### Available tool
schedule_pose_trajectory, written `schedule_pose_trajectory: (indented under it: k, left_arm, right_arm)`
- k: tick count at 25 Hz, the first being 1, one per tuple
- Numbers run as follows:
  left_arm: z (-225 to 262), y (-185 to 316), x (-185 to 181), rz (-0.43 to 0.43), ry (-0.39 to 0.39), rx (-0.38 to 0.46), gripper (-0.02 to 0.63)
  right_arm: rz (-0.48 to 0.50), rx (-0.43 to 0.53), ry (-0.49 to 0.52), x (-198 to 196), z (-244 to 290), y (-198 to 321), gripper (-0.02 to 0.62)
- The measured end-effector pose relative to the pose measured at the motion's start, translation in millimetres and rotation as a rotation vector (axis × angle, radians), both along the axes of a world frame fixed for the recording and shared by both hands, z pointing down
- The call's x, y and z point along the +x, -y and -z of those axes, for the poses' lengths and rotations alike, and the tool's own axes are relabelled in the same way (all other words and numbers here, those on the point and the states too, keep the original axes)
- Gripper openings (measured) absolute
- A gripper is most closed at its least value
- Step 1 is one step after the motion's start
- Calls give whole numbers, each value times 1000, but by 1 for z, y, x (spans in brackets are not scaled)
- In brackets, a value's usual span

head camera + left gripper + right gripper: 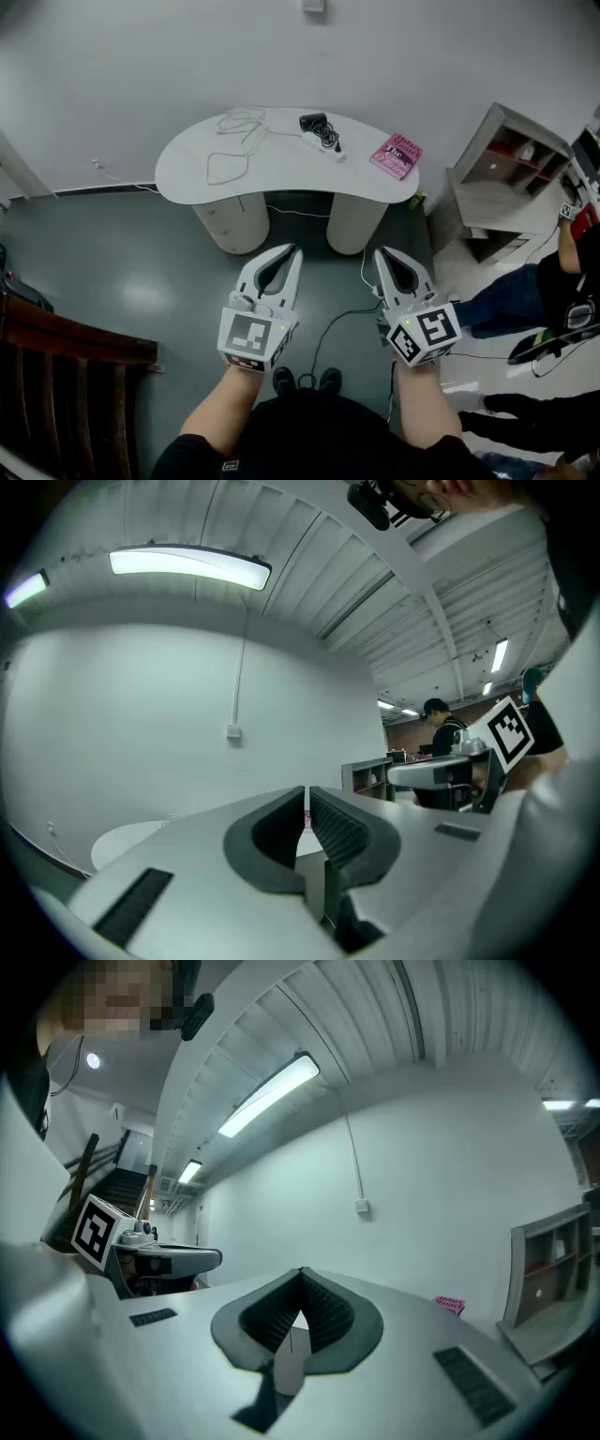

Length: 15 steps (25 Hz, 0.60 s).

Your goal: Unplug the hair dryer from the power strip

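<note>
While the jaws of our left gripper (292, 250) and right gripper (382, 252) sit pressed together on nothing, the power strip (323, 147) lies on the table (187, 173), well apart at 12 o'clock. Its long axis runs 10 to 4, with what we take for the black hair dryer (315, 123) at its 11 o'clock end. The left gripper looks marginally nearer.

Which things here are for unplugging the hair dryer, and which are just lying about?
For the job: black hair dryer, white power strip, left gripper and right gripper, both shut and empty.

Just lying about: pink book, loose white cable, grey shelf unit, wooden chair.
</note>
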<state>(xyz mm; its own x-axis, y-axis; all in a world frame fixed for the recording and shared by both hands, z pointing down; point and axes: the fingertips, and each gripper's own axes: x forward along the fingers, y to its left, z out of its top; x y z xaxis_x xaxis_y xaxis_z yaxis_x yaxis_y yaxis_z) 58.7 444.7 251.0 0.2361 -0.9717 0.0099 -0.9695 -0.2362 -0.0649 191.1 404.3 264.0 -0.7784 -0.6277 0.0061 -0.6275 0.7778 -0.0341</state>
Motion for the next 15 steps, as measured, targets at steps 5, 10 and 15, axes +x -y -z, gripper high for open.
schedule_pose_trajectory:
  k: [5, 10, 15]
  left_arm:
    - [-1, -4, 7, -9, -6, 7, 28]
    - [-4, -2, 14, -10, -10, -10, 28]
    - [3, 0, 31, -18, -10, 1, 28]
  right_arm:
    - [6, -9, 0, 6, -2, -4, 32]
    - [4, -24, 14, 16, -6, -3, 32]
    - [4, -27, 47, 36, -4, -3, 34]
